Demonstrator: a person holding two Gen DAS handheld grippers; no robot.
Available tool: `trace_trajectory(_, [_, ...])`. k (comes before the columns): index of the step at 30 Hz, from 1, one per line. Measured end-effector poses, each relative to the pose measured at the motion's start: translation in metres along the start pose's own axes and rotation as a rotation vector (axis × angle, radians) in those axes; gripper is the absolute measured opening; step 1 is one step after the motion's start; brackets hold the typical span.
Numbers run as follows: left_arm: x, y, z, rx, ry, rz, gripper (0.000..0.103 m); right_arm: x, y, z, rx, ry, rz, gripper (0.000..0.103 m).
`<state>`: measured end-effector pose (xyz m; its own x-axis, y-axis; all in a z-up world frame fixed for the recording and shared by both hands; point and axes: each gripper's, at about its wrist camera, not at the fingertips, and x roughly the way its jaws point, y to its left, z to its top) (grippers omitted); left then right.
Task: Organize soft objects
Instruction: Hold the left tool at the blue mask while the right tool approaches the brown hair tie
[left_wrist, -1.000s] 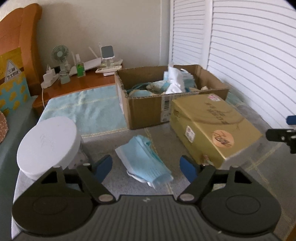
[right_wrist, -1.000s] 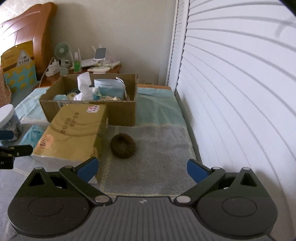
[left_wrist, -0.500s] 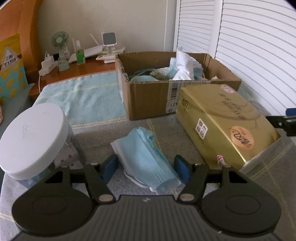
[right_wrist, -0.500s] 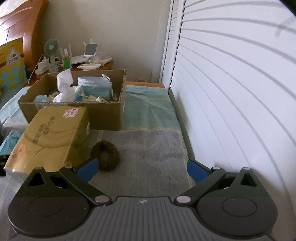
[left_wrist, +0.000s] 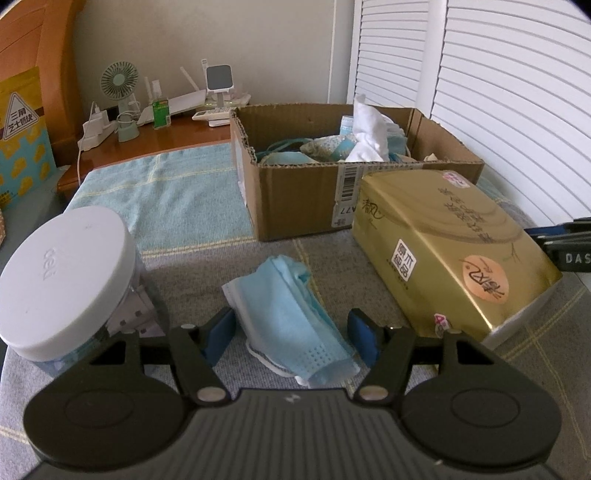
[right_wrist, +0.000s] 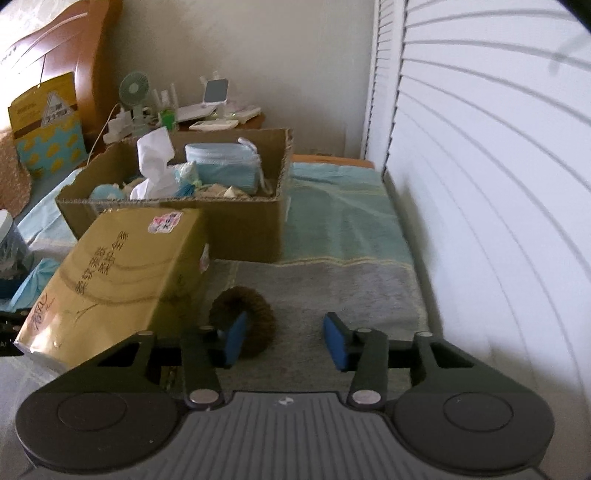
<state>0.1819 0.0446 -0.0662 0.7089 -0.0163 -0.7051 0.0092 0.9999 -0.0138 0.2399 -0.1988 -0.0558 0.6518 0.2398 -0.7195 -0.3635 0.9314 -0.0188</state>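
**Two grippers over soft things on a bed**

Left wrist view: the left gripper (left_wrist: 291, 338) straddles a folded blue face mask (left_wrist: 291, 317) on the grey blanket (left_wrist: 207, 266), its fingers half open and clear of the mask. A cardboard box (left_wrist: 295, 199) sits behind it.

Right wrist view: the right gripper (right_wrist: 284, 341) is closing, fingers narrowing. A brown scrunchie (right_wrist: 255, 314) lies at the left finger (right_wrist: 232, 338), partly between them.

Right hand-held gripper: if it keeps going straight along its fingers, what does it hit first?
Probably the grey blanket. The right hand-held gripper is closing, pointing down at bare cloth; the brown scrunchie sits at its left finger, mostly left of the centre line. Depth is unclear, so that finger may catch the scrunchie first.
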Motion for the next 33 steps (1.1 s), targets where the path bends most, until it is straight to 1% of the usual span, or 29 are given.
trace_trajectory(3, [0.000, 0.000, 0.000, 0.001, 0.000, 0.000, 0.067, 0.003, 0.005, 0.001, -0.024, -0.001, -0.007, 0.038])
trace_trajectory(5, [0.000, 0.000, 0.000, 0.001, -0.001, -0.001, 0.067, 0.004, 0.007, 0.002, -0.034, 0.003, -0.026, 0.028])
trace_trajectory(6, [0.000, 0.000, 0.000, 0.000, -0.001, -0.001, 0.067, 0.003, 0.007, 0.002, -0.037, 0.000, -0.033, 0.026])
trace_trajectory(8, [0.000, 0.000, 0.000, 0.000, -0.001, -0.002, 0.067, 0.000, 0.007, 0.001, -0.034, -0.005, -0.036, 0.015])
trace_trajectory(13, [-0.001, 0.000, 0.000, 0.001, -0.002, -0.007, 0.067, -0.016, 0.006, 0.000, -0.017, -0.017, -0.026, 0.006])
trace_trajectory(17, [-0.001, 0.003, 0.000, -0.001, -0.005, -0.017, 0.067, -0.027, 0.007, -0.001, -0.015, -0.027, -0.037, 0.005])
trace_trajectory(19, [-0.002, 0.004, -0.001, -0.005, -0.006, -0.021, 0.067, -0.032, 0.006, -0.002, -0.004, -0.033, -0.025, 0.006])
trace_trajectory(21, [-0.002, 0.005, -0.001, -0.008, -0.008, -0.025, 0.067, -0.032, 0.007, -0.001, -0.005, -0.026, -0.014, 0.009])
trace_trajectory(22, [-0.002, 0.005, -0.002, -0.008, -0.008, -0.026, 0.067, -0.031, 0.007, -0.001, -0.004, -0.023, -0.009, 0.020])
trace_trajectory(23, [-0.002, 0.005, -0.002, -0.006, -0.009, -0.027, 0.067, -0.029, 0.007, -0.001, 0.002, -0.021, -0.003, 0.033])
trace_trajectory(28, [-0.002, 0.005, -0.002, -0.001, -0.011, -0.024, 0.067, -0.014, 0.006, 0.000, 0.017, 0.007, 0.029, 0.032])
trace_trajectory(29, [-0.002, 0.004, -0.002, -0.001, -0.012, -0.023, 0.067, -0.011, 0.005, 0.000, 0.026, 0.012, 0.036, 0.028])
trace_trajectory(31, [-0.002, 0.004, -0.002, 0.002, -0.013, -0.022, 0.067, -0.003, 0.004, 0.000, 0.034, 0.028, 0.043, 0.027])
trace_trajectory(33, [-0.002, 0.004, -0.002, 0.000, -0.014, -0.025, 0.067, 0.002, 0.004, -0.001, 0.034, 0.039, 0.057, 0.020])
